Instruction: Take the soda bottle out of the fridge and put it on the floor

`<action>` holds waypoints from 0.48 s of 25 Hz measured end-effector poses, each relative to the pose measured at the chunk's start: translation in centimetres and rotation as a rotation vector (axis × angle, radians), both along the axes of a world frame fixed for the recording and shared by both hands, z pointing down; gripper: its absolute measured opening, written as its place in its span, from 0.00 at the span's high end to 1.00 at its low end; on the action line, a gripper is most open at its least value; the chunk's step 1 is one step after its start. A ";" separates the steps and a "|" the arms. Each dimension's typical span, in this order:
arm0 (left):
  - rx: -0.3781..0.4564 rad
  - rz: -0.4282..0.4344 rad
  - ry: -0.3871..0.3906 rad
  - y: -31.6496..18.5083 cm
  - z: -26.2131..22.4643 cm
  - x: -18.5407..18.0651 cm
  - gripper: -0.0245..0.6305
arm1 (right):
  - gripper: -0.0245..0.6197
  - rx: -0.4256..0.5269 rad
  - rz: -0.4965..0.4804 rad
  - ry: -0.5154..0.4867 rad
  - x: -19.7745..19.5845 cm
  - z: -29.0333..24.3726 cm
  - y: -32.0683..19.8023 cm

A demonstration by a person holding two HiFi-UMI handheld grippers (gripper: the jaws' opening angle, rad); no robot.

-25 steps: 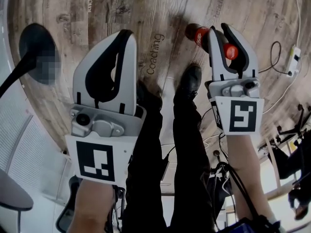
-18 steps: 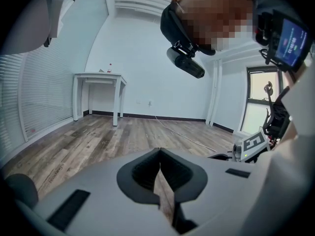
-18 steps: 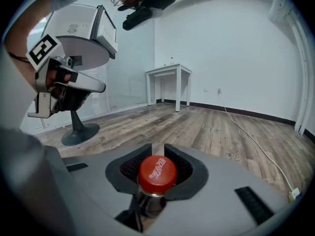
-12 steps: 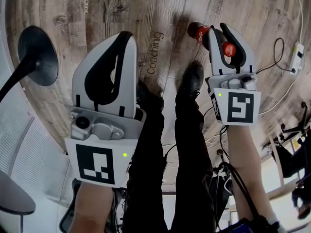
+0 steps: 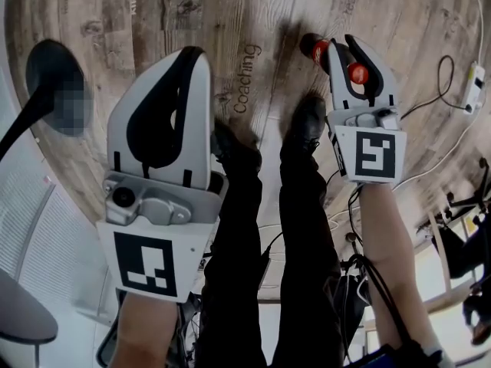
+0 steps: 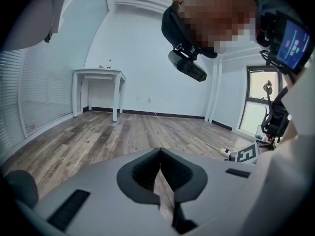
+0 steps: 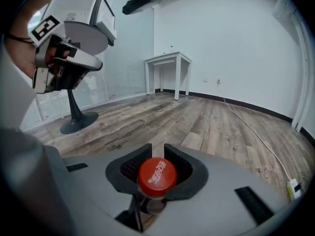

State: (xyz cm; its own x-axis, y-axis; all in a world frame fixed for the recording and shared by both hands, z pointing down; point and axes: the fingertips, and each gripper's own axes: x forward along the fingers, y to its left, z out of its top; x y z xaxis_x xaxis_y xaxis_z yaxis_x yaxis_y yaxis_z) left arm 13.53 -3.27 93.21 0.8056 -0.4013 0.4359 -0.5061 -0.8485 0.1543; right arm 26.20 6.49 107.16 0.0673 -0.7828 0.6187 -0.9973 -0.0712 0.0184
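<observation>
Two grippers, one bottle: the right gripper (image 5: pixel 347 46) is clenched on the neck of the bottle (image 5: pixel 317 49). Its red cap (image 7: pixel 156 176) sits just behind the jaw tips and its body hangs below them over the wooden floor (image 5: pixel 192 6) — whether the base touches the boards, and what the bottle holds, cannot be told. The left gripper (image 5: pixel 192 56) is closed tip to tip on nothing; two dark shoes (image 5: pixel 304 125) stand between the grippers, and one white table (image 7: pixel 167 63) stands far ahead of the right jaws.
</observation>
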 end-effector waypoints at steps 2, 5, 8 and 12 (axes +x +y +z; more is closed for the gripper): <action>-0.001 0.002 -0.002 -0.1 0.1 -0.1 0.94 | 0.82 -0.009 0.000 0.000 -0.1 0.4 0.1; -0.003 0.002 -0.006 -0.1 0.4 -0.2 0.94 | 0.82 -0.021 0.002 0.005 -0.1 0.9 0.3; -0.003 0.001 -0.006 0.0 0.5 -0.3 0.94 | 0.82 -0.031 0.015 0.013 0.0 1.4 0.6; -0.004 0.001 -0.006 0.0 0.5 -0.5 0.94 | 0.82 -0.044 0.021 0.024 -0.1 1.8 0.8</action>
